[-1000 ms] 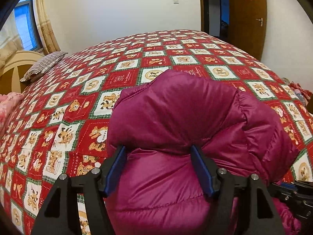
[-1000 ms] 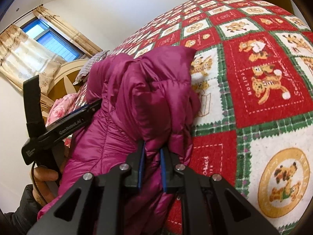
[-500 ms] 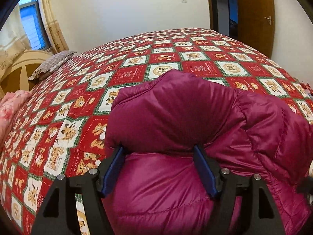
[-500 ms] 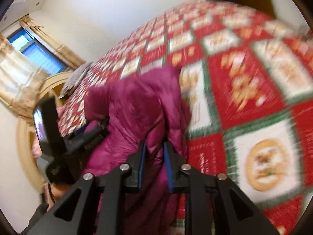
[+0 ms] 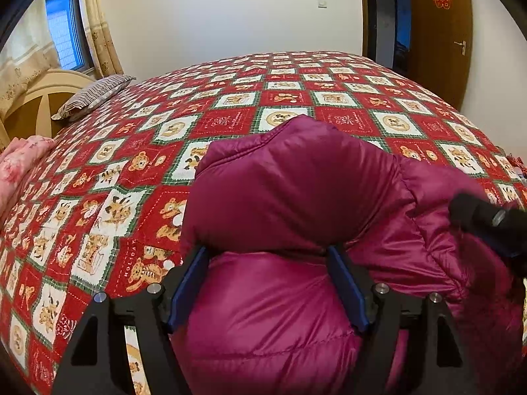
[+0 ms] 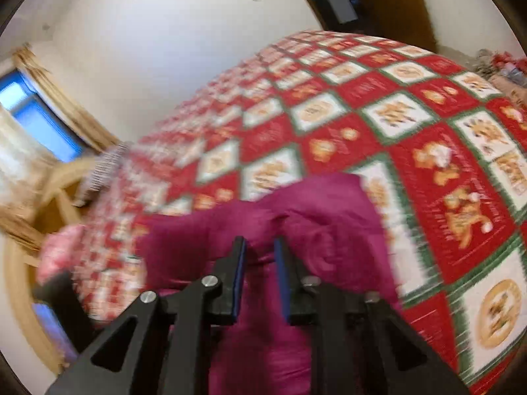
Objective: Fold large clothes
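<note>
Magenta down jacket heaped at the near edge of the bed, both claws at it.

The jacket lies bunched on the red teddy-bear quilt, its upper part folded over toward the camera. The left claw stands wide, has just been opening, and the padded bulk fills the gap against both blue pads. The right claw is narrow and has just been closing on the jacket's edge; blur hides whether fabric is pinched. A striped pillow sits by the headboard.
</note>
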`<state>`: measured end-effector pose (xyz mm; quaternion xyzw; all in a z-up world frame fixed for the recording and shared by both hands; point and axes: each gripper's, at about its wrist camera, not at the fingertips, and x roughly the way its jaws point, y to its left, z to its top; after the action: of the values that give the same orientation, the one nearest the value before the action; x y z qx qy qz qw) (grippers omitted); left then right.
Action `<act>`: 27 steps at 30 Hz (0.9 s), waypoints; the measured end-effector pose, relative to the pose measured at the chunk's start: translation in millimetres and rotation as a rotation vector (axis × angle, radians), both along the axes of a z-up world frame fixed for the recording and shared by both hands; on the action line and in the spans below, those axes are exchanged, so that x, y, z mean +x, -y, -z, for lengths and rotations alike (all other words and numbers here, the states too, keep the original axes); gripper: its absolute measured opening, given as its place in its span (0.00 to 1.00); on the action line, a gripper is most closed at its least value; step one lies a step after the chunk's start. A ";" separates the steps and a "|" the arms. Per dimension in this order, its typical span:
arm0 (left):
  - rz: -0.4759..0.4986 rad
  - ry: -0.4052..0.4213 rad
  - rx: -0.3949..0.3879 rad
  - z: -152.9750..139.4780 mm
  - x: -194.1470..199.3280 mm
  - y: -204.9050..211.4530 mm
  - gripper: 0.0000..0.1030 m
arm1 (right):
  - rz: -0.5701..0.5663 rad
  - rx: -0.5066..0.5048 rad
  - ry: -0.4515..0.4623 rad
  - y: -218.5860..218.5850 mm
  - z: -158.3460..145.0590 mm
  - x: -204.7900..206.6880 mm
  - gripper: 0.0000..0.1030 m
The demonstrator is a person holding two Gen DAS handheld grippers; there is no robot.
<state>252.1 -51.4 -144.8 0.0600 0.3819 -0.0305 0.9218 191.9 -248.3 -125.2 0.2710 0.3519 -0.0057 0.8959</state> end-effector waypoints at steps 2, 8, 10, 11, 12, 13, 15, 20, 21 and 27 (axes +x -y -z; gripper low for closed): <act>0.000 -0.002 -0.006 0.0 0.9 -0.3 0.75 | 0.009 -0.091 -0.013 3.4 5.5 -0.9 0.01; 0.044 -0.041 -0.093 -10.5 4.3 -10.0 0.75 | -0.028 -0.343 -0.033 -10.7 24.8 -4.6 0.01; 0.028 -0.035 -0.143 -21.3 9.1 -19.1 0.75 | -0.029 -0.296 -0.044 -2.3 30.9 -4.9 0.01; 0.009 -0.026 -0.143 -26.8 13.6 -21.7 0.75 | -0.034 -0.275 -0.047 0.5 33.6 -3.3 0.00; -0.017 -0.016 -0.126 -32.4 20.2 -23.2 0.76 | -0.035 -0.261 -0.046 0.7 33.4 -4.2 0.00; -0.031 -0.006 -0.101 -37.1 29.2 -22.8 0.77 | -0.037 -0.244 -0.044 2.1 35.3 -5.6 0.00; -0.032 -0.021 -0.056 -36.2 46.9 -18.7 0.81 | -0.039 -0.230 -0.044 0.4 35.0 -5.3 0.00; -0.057 -0.076 0.114 -3.4 76.3 2.1 0.90 | -0.047 -0.214 -0.037 -0.4 34.3 -7.2 0.00; -0.070 -0.064 0.131 -0.2 76.1 4.8 0.90 | -0.047 -0.204 -0.034 0.8 34.6 -7.2 0.00; -0.082 -0.052 0.144 10.3 78.5 3.7 0.90 | -0.054 -0.137 -0.028 7.9 38.7 -5.8 0.00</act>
<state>330.6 -55.1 -155.0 0.1098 0.4089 0.0335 0.9053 186.1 -256.2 -164.0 0.1993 0.3701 -0.0094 0.9073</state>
